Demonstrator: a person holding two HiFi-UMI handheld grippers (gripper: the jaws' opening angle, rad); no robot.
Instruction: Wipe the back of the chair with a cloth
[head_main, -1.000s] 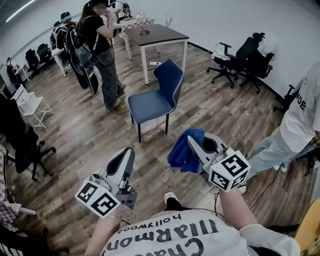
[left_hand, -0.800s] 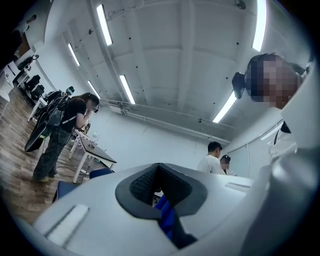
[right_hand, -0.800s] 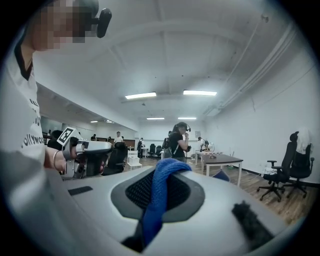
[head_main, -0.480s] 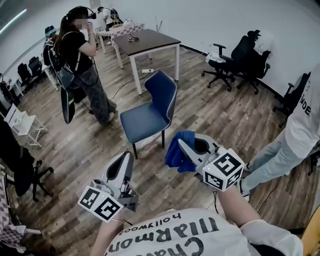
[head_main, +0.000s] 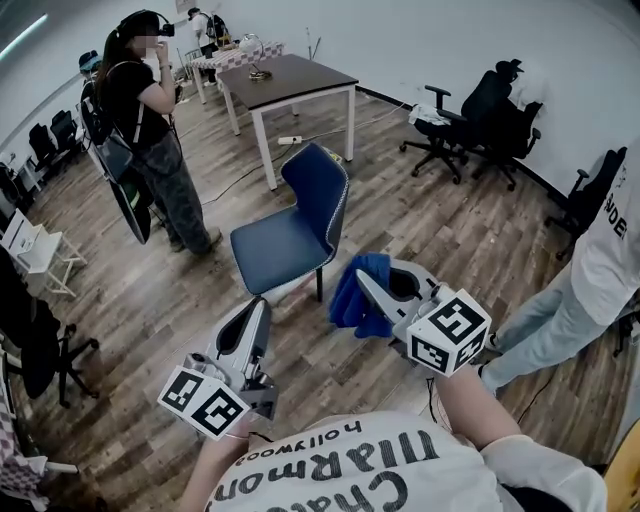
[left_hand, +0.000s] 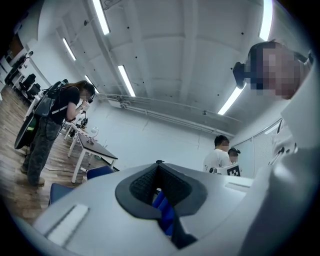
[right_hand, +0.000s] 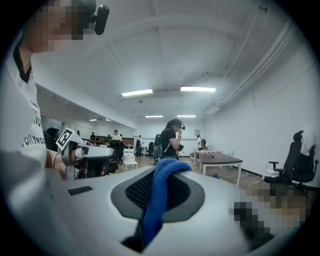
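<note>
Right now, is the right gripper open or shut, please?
Shut: the right gripper pinches the blue cloth between its jaws.

A dark-topped table (head_main: 290, 72) stood near the far wall (head_main: 430, 40). A person with a backpack (head_main: 150, 120) stood left of it; black office chairs (head_main: 485, 115) sat at right, near another person in white (head_main: 600, 260).

The cloth (head_main: 350, 302) in my right hand-held gripper (head_main: 365, 283) is blue, soft and coarsely woven. That gripper and my left hand-held gripper (head_main: 258, 308) have smooth matt grey plastic shells and black, finely dimpled pads (right_hand: 134, 192). The chair (head_main: 285, 240) looks like matt blue fabric; the floor (head_main: 180, 300) is grainy wood plank.
</note>
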